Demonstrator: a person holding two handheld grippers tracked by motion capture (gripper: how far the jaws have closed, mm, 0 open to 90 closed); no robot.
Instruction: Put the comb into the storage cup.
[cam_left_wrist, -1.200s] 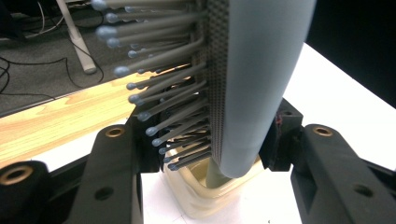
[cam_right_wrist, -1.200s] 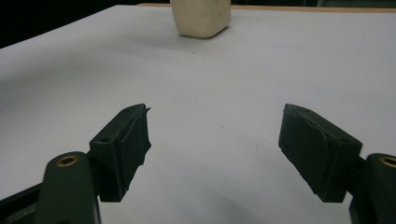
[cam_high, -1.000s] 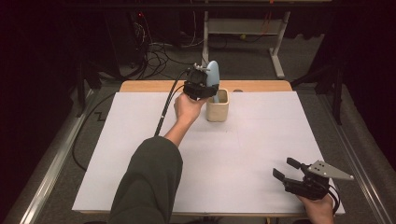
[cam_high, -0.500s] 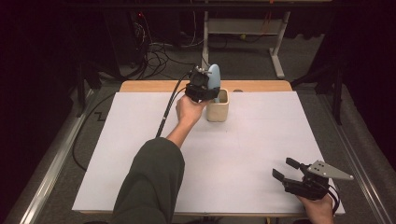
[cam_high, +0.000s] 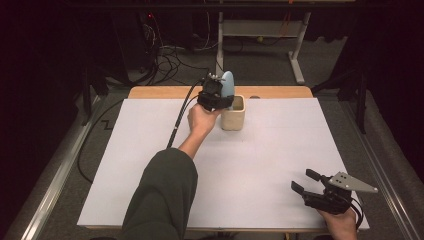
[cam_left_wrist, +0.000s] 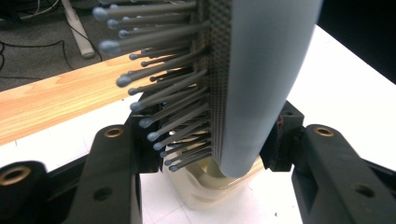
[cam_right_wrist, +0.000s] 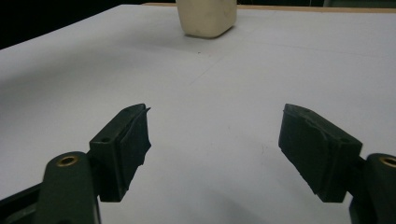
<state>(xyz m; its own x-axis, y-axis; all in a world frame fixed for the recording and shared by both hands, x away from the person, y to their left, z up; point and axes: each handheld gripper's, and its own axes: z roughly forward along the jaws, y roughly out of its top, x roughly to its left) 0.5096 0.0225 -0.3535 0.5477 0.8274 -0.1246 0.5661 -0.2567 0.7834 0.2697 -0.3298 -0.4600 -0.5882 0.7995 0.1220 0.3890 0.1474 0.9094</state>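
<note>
A pale blue hairbrush (cam_high: 227, 84) with grey bristles stands upright in my left gripper (cam_high: 220, 100), which is shut on it. Its lower end hangs over the mouth of a cream cup (cam_high: 233, 113) at the far middle of the table. In the left gripper view the hairbrush (cam_left_wrist: 252, 84) rises between the jaws, bristles to the left, and the cup (cam_left_wrist: 210, 184) sits right beneath it. My right gripper (cam_high: 306, 181) rests at the near right corner, open and holding nothing. The right gripper (cam_right_wrist: 215, 140) faces the cup (cam_right_wrist: 207, 17) across bare table.
White paper covers the table (cam_high: 280, 150), with a wooden strip (cam_high: 280, 92) along the far edge. Beyond it are cables (cam_high: 175, 55) on the floor and a metal stand (cam_high: 295, 45). A sleeved forearm (cam_high: 165, 195) crosses the near middle.
The left gripper and the hairbrush have edged slightly right, toward the cup's mouth. The right gripper has stayed where it was.
</note>
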